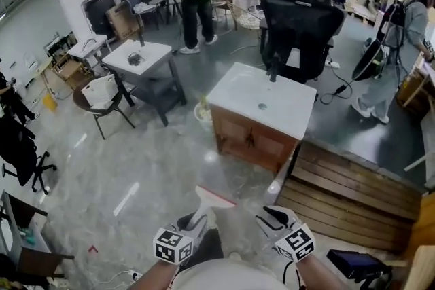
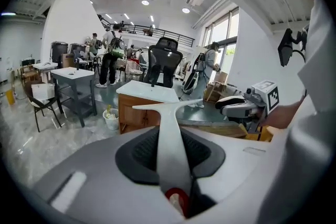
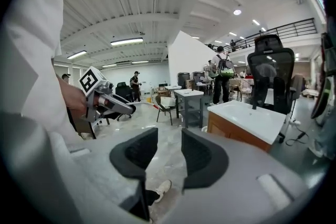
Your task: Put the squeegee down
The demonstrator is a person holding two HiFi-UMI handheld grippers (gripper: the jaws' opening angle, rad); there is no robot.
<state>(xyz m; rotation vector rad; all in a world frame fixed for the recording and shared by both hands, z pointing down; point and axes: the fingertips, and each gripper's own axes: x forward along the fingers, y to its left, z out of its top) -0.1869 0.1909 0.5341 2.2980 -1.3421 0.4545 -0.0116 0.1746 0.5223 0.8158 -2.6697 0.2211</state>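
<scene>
Squeegee [image 2: 171, 131] in left hand-held gripper [image 1: 195, 221]

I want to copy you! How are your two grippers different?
The left gripper grips the squeegee; the right gripper is empty. The left jaws press on it; the right jaws stand apart with a gap. Both carry a marker cube.

Glossy floor [image 1: 136, 173] bears a sink cabinet [image 1: 285, 112]; wooden pallet [image 1: 346, 193] beside it.

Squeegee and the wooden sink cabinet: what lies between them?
Only bare floor, as the head view shows. The squeegee sits in the left claw, short of the cabinet.
</scene>
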